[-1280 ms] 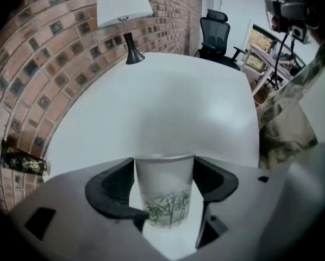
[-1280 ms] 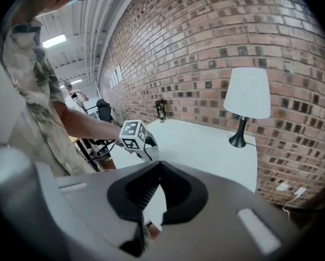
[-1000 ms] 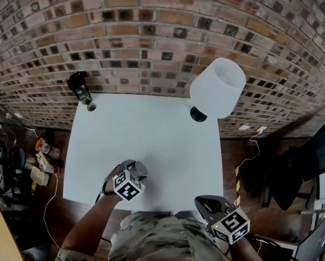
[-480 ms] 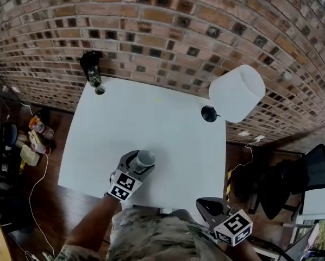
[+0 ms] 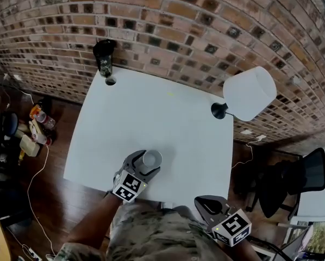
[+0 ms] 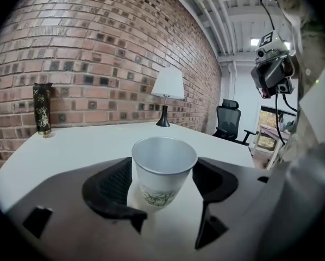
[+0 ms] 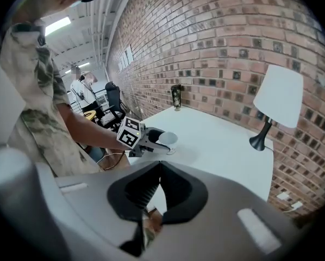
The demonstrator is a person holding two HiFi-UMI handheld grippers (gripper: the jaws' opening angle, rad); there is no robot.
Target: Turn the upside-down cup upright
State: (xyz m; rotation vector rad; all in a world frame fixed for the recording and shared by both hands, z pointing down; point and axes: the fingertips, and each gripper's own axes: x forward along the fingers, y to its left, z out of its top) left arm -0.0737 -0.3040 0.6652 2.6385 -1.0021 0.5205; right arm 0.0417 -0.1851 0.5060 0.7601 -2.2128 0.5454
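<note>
A white paper cup (image 5: 151, 159) with a green print stands upright, mouth up, on the white table (image 5: 151, 113) near its front edge. My left gripper (image 5: 147, 161) lies around it. In the left gripper view the cup (image 6: 163, 170) stands between the dark pads (image 6: 109, 185) with a small gap on each side. These jaws have just been opening. My right gripper (image 5: 208, 204) hangs off the table's front right corner. Its jaws meet at the tips (image 7: 159, 165), shut on nothing. The right gripper view also shows the cup (image 7: 166, 140).
A white-shaded lamp (image 5: 248, 94) on a black foot stands at the table's far right corner. A dark patterned tumbler (image 5: 103, 57) with a small round lid (image 5: 110, 81) beside it is at the far left corner. Black chairs (image 5: 293, 184) are right, floor clutter (image 5: 35, 129) left.
The left gripper has turned and shifted a little, and the cup in it has gone from tilted to standing mouth up. The right gripper has drifted slightly at the lower right.
</note>
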